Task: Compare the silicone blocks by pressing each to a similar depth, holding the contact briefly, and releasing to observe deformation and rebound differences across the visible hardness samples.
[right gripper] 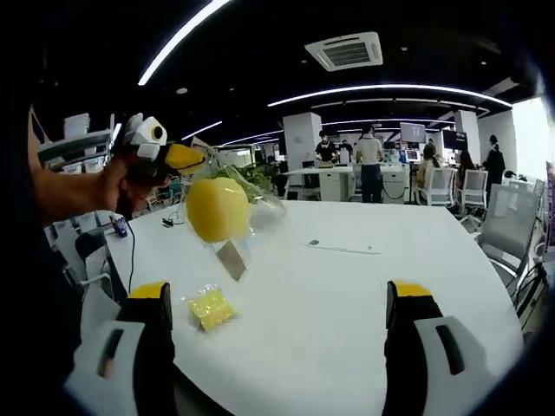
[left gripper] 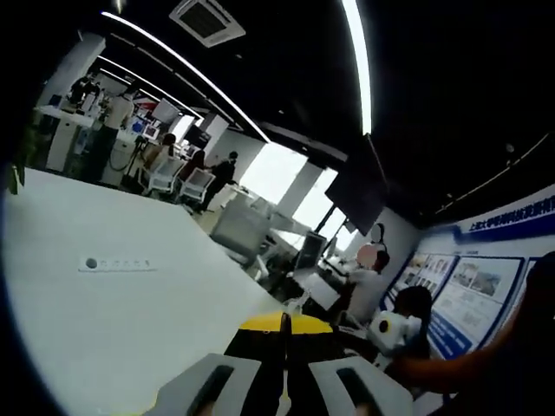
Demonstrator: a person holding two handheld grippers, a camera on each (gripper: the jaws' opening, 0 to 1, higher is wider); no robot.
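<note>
The right gripper (right gripper: 282, 325) hangs over the white table (right gripper: 347, 295) with its jaws wide apart and nothing between them. Near its left jaw a small yellow silicone block (right gripper: 211, 307) in a clear wrapper lies flat on the table. Beyond that block, the left gripper (right gripper: 186, 158), held in a hand (right gripper: 121, 186), carries a clear bag (right gripper: 251, 204) with a yellow piece (right gripper: 218, 209) inside, lifted off the table. In the left gripper view its jaws look nearly together, seemingly pinching the bag.
</note>
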